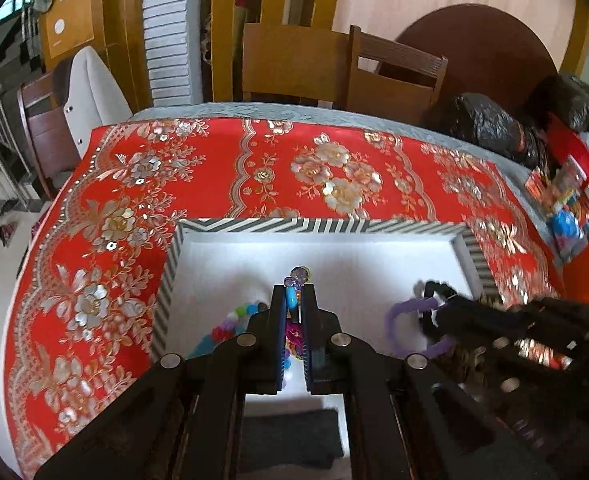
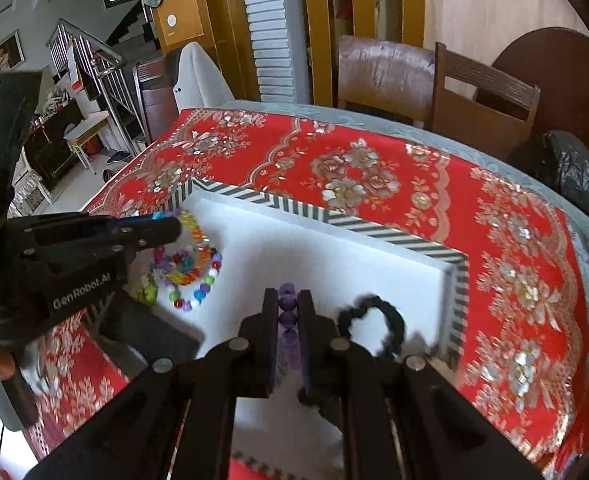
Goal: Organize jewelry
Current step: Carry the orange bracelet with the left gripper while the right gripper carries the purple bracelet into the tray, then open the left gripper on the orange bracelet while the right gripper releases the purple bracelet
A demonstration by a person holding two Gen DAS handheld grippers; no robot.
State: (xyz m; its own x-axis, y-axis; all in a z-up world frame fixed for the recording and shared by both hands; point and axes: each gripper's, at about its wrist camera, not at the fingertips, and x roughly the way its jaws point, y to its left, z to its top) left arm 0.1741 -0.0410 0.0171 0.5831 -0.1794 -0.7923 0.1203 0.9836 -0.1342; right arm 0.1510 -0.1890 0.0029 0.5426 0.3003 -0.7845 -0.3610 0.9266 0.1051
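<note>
A white tray with a striped rim (image 1: 270, 225) (image 2: 378, 232) lies on the red floral cloth. My left gripper (image 1: 293, 300) is shut on a colourful beaded bracelet (image 1: 292, 298) over the tray; it also shows from the side in the right wrist view (image 2: 170, 226). Several multicoloured bead bracelets (image 2: 190, 270) lie in the tray's left part. My right gripper (image 2: 287, 304) is shut on a purple beaded bracelet (image 2: 287, 302), which shows as a purple loop in the left wrist view (image 1: 408, 312). A black scrunchie (image 2: 386, 320) lies in the tray to its right.
The red cloth (image 1: 310, 168) covers a round table with wooden chairs (image 1: 394, 76) behind it. Black plastic bags (image 1: 490, 124) and a pile of colourful packets (image 1: 574, 200) sit at the table's right edge. A dark pad (image 2: 150, 332) lies at the tray's near left.
</note>
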